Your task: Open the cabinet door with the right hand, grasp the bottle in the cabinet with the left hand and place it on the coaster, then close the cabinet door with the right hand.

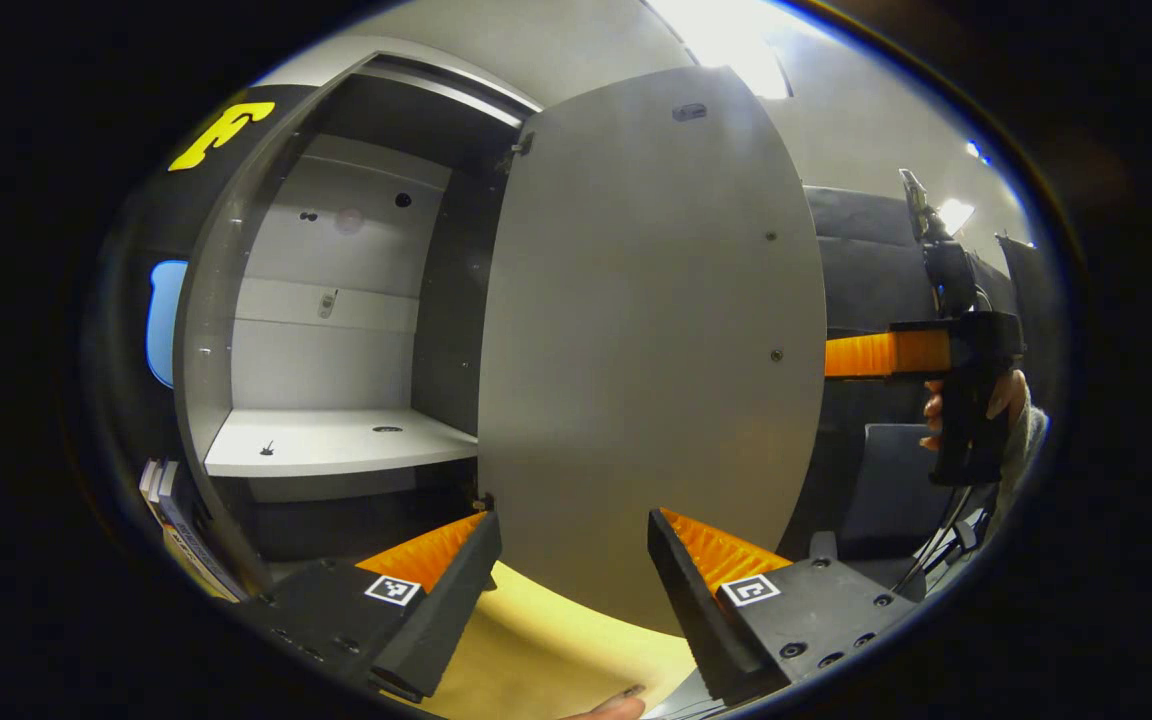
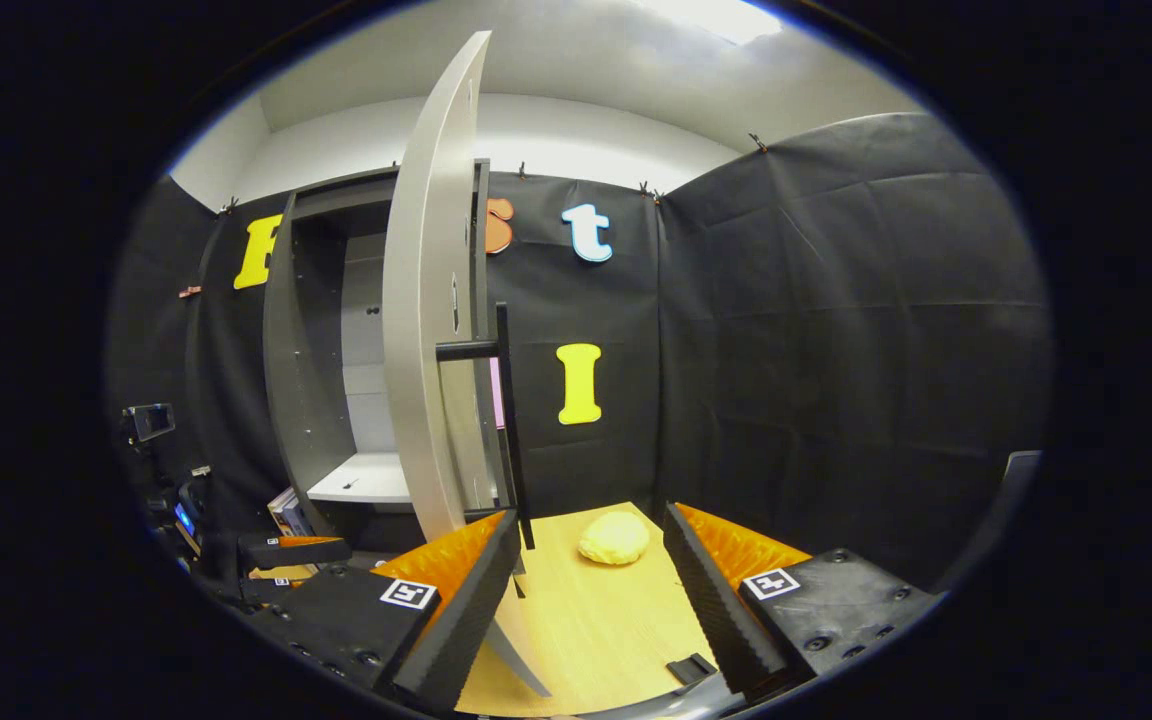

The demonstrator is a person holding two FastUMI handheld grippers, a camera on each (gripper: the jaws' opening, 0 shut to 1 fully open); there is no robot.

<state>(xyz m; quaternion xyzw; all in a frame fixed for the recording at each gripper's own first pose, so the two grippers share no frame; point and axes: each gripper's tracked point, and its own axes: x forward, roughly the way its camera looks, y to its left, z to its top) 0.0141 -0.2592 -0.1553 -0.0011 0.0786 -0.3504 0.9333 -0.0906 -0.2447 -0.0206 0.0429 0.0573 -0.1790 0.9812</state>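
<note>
Both your left gripper [image 1: 572, 532] and right gripper [image 2: 591, 528] were wide open, holding nothing, and the cabinet door [image 2: 426, 350] stood open at 11 o'clock in the right gripper view, a stiff, likely light board best held by its dark handle [image 2: 504, 420].

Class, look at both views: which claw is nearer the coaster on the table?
Right. The right claw faces the coaster, which lies just ahead of it; the left claw is on the door's far side, by the cabinet.
</note>
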